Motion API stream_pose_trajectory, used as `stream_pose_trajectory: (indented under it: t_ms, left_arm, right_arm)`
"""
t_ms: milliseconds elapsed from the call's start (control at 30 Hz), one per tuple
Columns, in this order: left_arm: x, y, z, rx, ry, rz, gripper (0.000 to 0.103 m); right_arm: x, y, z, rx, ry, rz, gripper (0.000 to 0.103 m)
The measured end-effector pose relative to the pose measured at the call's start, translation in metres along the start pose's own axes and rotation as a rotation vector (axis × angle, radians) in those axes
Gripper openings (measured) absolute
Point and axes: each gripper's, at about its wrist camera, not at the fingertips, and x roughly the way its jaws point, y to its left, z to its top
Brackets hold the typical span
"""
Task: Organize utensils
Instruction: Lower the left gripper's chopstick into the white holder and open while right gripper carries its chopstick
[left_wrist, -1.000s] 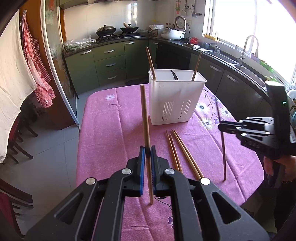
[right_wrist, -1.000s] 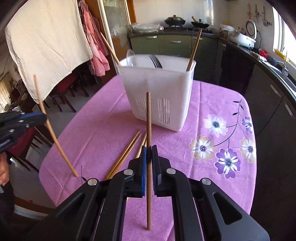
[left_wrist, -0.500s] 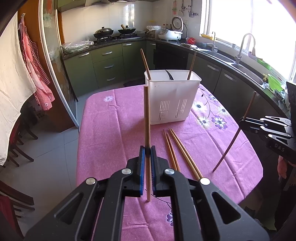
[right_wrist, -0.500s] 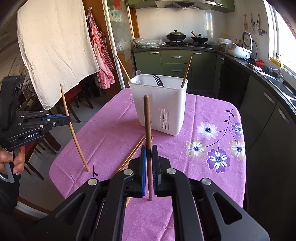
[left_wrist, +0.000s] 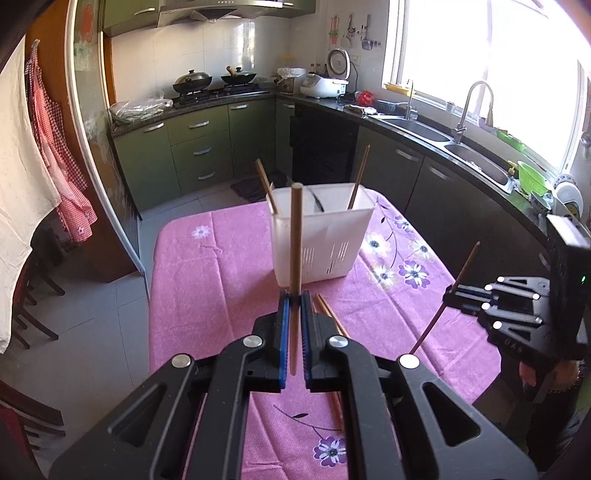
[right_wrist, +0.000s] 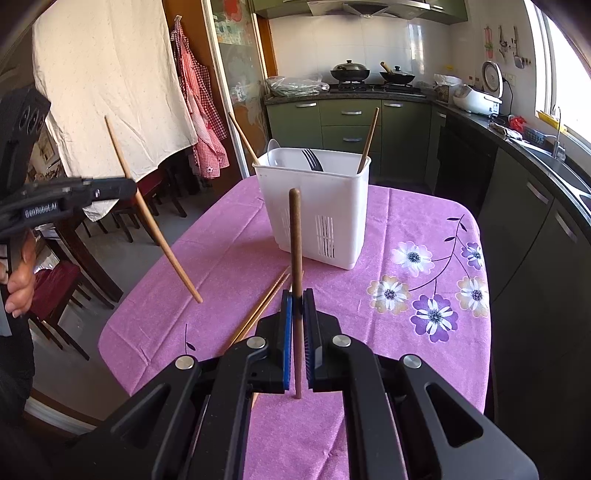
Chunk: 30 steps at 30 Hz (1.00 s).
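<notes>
My left gripper is shut on a light wooden chopstick that stands upright, in line with the white utensil caddy. My right gripper is shut on a darker chopstick, also upright. Each gripper shows in the other's view: the right gripper with its stick slanted, the left gripper with its stick tip above the cloth. The caddy holds two chopsticks, a fork and a spoon. Several loose chopsticks lie on the pink tablecloth in front of it.
The table's edges drop off to the left and right. Dark chairs and a hanging white cloth stand on the left side. Green kitchen cabinets and a sink counter ring the far and right sides.
The left gripper has risen and lifted its chopstick tip off the cloth. The right gripper drew back from the caddy with its stick, now slanted, then held still.
</notes>
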Motion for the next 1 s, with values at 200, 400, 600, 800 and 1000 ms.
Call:
stream_pose_trajectory:
  t_ms: [200, 400, 600, 800, 1000]
  left_arm:
    - [-0.017, -0.013, 0.057, 0.023, -0.074, -0.012, 0.006]
    - [-0.027, -0.022, 0.115, 0.013, -0.158, -0.008, 0.006]
    - [-0.009, -0.027, 0.154, 0.003, -0.218, 0.047, 0.006]
    - [0.043, -0.021, 0.154, -0.018, -0.144, 0.075, 0.006]
    - [0.086, -0.012, 0.133, -0.027, -0.035, 0.079, 0.009]
  right_arm:
    - [0.0, -0.007, -0.001, 0.016, -0.003, 0.006, 0.006]
    - [0.0, -0.01, -0.002, 0.016, -0.008, 0.019, 0.007]
    - [0.0, -0.012, -0.004, 0.017, -0.01, 0.037, 0.007]
    - [0.0, -0.019, -0.005, 0.031, -0.011, 0.047, 0.007]
    - [0.001, -0.021, -0.001, 0.038, -0.008, 0.053, 0.006]
